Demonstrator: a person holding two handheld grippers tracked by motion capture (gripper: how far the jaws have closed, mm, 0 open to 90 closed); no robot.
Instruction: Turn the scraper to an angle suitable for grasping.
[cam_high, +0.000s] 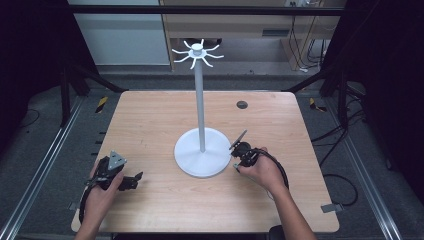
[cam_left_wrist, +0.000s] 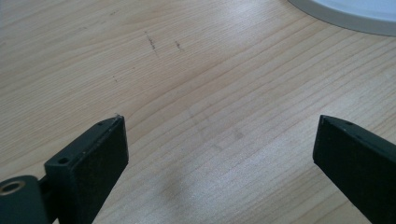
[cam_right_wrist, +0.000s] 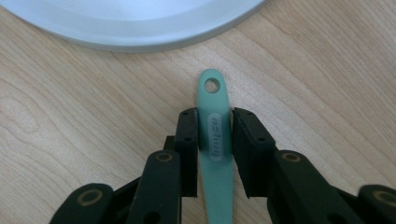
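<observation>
A white stand (cam_high: 200, 105) with a ring of hooks (cam_high: 197, 52) on top rises from a round base (cam_high: 195, 155) at the table's middle. In the right gripper view a green handle (cam_right_wrist: 212, 91) with a hole at its end lies just short of the base rim (cam_right_wrist: 130, 28). My right gripper (cam_right_wrist: 215, 116) is shut on it, one jaw against each side. From above, the right gripper (cam_high: 239, 159) sits at the base's right edge. My left gripper (cam_high: 132, 180) stands open near the front left, its jaws (cam_left_wrist: 219, 123) wide apart over bare wood.
The wooden table (cam_high: 150, 120) has a small dark grommet (cam_high: 242, 104) at the back right. The stand's base edge (cam_left_wrist: 355, 11) lies ahead and to the right of the left gripper. Metal frame rails and cables run along the floor on both sides.
</observation>
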